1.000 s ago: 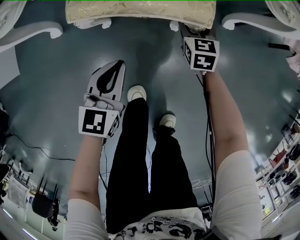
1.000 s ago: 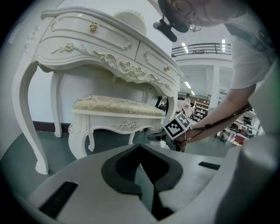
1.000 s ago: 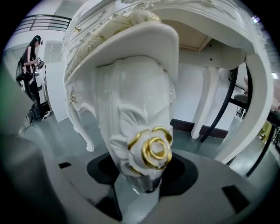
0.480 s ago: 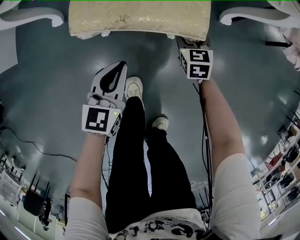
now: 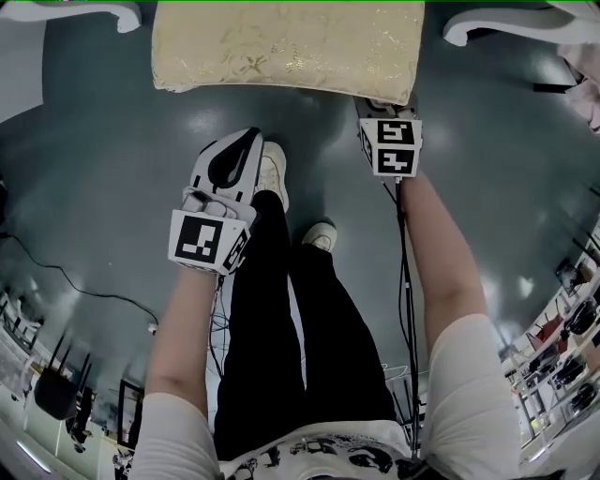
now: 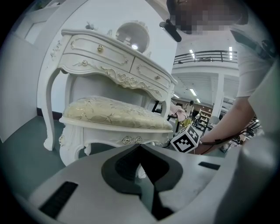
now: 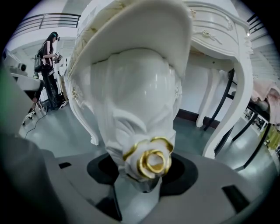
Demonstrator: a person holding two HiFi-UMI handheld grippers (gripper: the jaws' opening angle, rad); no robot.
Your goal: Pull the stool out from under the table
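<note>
Over the last second the stool (image 5: 286, 47) has slid toward the person: more of its gold cushion now shows at 12 o'clock in the head view, and the person's feet have stepped back with it. The right claw (image 5: 382, 105), at 1 o'clock, is clamped wide on the stool's near right corner. In the right gripper view its jaws press on either side of the carved white leg (image 7: 131, 100) with the gilt rose (image 7: 148, 161). The left claw (image 5: 242, 142), at 11 o'clock, hangs over the floor (image 5: 112, 187) with its jaws together and nothing in them, taking no part in the pull.

The left gripper view shows the stool standing on the floor in front of the bench (image 6: 109, 57), its far end apparently still below the drawer front. In the head view the bench's curved legs (image 5: 497, 23) flank the cushion at the top edge. The pull therefore looks well under way but not finished. A little more drawing back is probably needed, then the release.
</note>
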